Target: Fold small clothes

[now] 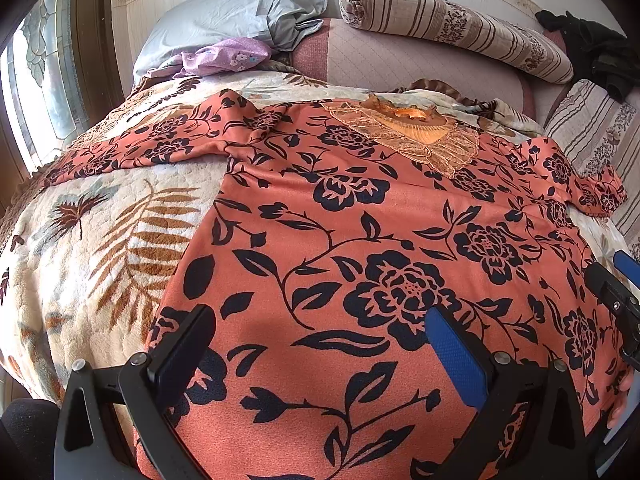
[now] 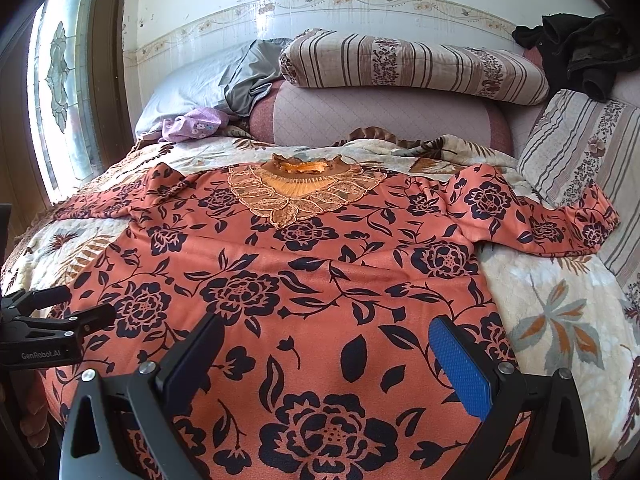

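Note:
An orange top with a black flower print (image 1: 360, 216) lies spread flat on the bed, its lace collar (image 1: 416, 132) far from me and both sleeves out to the sides. It also shows in the right wrist view (image 2: 304, 264), with its collar (image 2: 304, 188) at the far end. My left gripper (image 1: 320, 336) is open and empty above the hem's left part. My right gripper (image 2: 328, 344) is open and empty above the hem's right part. The right gripper shows at the right edge of the left wrist view (image 1: 616, 296). The left gripper shows at the left edge of the right wrist view (image 2: 56, 320).
The top lies on a cream leaf-print blanket (image 1: 100, 248). At the head of the bed are a grey pillow (image 2: 200, 84), a striped bolster (image 2: 412, 64), a purple cloth (image 2: 192, 126) and dark clothing (image 2: 580, 48). A window (image 2: 60, 88) is on the left.

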The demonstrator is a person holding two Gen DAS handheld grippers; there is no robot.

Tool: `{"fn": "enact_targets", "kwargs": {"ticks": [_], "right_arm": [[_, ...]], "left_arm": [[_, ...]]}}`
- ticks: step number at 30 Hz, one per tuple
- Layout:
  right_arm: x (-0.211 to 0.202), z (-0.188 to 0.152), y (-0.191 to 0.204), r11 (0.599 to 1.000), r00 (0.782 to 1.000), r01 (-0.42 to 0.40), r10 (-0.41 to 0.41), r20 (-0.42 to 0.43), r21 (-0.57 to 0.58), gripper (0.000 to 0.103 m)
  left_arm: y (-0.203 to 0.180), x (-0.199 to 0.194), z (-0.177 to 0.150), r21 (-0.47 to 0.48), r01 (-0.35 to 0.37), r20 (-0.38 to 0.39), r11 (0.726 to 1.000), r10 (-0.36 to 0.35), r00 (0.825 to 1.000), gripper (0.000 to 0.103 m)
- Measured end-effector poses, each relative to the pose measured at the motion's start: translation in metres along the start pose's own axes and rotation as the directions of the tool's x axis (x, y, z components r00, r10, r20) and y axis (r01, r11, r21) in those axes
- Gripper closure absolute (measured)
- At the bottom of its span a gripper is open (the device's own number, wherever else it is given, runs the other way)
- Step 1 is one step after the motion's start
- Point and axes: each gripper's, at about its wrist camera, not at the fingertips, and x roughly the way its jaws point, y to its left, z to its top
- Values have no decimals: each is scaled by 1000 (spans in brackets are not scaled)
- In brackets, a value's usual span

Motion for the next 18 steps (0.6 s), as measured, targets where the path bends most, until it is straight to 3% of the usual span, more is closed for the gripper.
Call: {"fn": "enact_targets", "kwargs": {"ticks": [8, 11, 12, 15, 17, 18], "right_arm": [[-6, 5, -5, 1000, 1000, -13, 12, 17, 28, 0], [-16, 17, -33, 979, 996, -88, 83, 37, 181, 0], [-20, 22, -49, 961, 992, -120, 109, 56, 248, 0], [-19, 32, -116, 835, 972, -233, 200, 121, 499, 0], [-8, 43, -163, 798, 988, -140, 152, 29, 586, 0], [-3, 46, -190, 774, 992, -113, 127, 22, 623, 0]], "left_arm": [[7, -10, 6, -11, -5, 41, 1000, 5, 999, 0], [21, -16, 14, -56, -3, 59, 998, 6, 998, 0], [27, -16, 19, -85, 3, 49, 996, 1, 999, 0], [45, -14, 35, -195, 59, 27, 979, -54, 998, 0], [52, -14, 48, -227, 80, 50, 971, -70, 996, 0], [54, -14, 55, -220, 74, 68, 973, -60, 996, 0]]}}
